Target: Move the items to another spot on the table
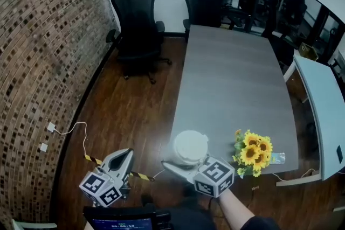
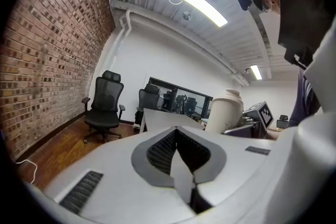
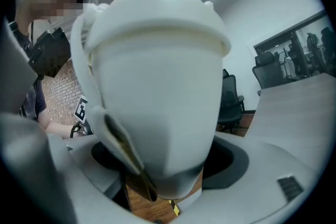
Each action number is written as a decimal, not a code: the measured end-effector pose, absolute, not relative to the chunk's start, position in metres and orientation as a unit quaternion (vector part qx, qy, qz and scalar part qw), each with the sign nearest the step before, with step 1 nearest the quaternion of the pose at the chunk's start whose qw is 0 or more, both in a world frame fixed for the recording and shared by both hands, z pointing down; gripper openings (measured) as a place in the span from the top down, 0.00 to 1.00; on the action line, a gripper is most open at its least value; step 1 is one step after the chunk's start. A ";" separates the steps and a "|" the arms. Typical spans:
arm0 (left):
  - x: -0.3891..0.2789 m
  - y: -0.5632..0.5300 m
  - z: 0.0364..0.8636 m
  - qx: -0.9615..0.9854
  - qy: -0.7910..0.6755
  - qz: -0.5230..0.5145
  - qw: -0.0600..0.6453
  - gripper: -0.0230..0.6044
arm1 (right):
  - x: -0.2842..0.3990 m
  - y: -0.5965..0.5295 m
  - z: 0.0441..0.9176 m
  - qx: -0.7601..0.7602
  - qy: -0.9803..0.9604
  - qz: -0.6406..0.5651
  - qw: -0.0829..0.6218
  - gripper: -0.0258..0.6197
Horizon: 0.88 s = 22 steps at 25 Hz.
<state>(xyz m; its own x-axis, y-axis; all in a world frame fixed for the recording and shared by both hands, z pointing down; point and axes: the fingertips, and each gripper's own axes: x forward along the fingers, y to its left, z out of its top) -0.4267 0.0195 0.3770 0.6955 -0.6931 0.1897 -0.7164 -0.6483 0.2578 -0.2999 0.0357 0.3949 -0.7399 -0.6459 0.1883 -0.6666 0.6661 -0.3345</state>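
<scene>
The right tool [image 1: 186, 162] is closed on a white lidded jar [image 1: 190, 146], its 2 jaws spread round the lower body of the jar, which fills the right gripper view. The jar sits at the near left corner of the grey desk [image 1: 232, 78], partly over the edge. The left tool [image 1: 125, 154] has its jaws together with nothing between them, and it hangs over the wooden floor, to the left of the desk. A bunch of sunflowers [image 1: 253, 152] stands or lies near the desk's near right corner, well apart from the jar.

The jar looks like glazed ceramic: stiff, smooth and likely slippery under the pads, fairly heavy for its size, and breakable if dropped at this edge. The lid may simply rest on top, so the jar probably wants to stay upright. The present low grip on the widest firm part seems sound. The sunflowers look light and soft, and are best taken at the stems or base, not the heads.

The jar's base is hidden, so it cannot be told whether it rests on the desk or is lifted. A pale strip with a brownish edge along the jar's side is hard to identify. What holds the flowers is too small to make out.
</scene>
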 end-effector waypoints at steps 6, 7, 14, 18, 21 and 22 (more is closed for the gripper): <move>-0.498 0.022 0.364 0.925 -0.346 0.007 0.154 0.94 | -0.371 0.041 0.375 0.402 -0.899 0.171 0.021 0.34; -0.515 0.024 0.364 0.928 -0.339 0.007 0.153 0.94 | -0.386 0.041 0.372 0.409 -0.896 0.170 0.017 0.34; -0.617 0.024 0.383 0.922 -0.352 0.010 0.163 0.95 | -0.474 0.042 0.379 0.431 -0.886 0.168 0.034 0.34; -0.646 0.015 0.375 0.913 -0.372 -0.025 0.166 0.95 | -0.495 0.036 0.369 0.435 -0.888 0.146 0.040 0.34; -0.653 0.020 0.381 0.911 -0.372 -0.016 0.179 0.95 | -0.499 0.042 0.366 0.441 -0.883 0.153 0.046 0.34; -0.655 0.019 0.380 0.911 -0.372 -0.012 0.179 0.95 | -0.500 0.040 0.365 0.440 -0.884 0.153 0.052 0.34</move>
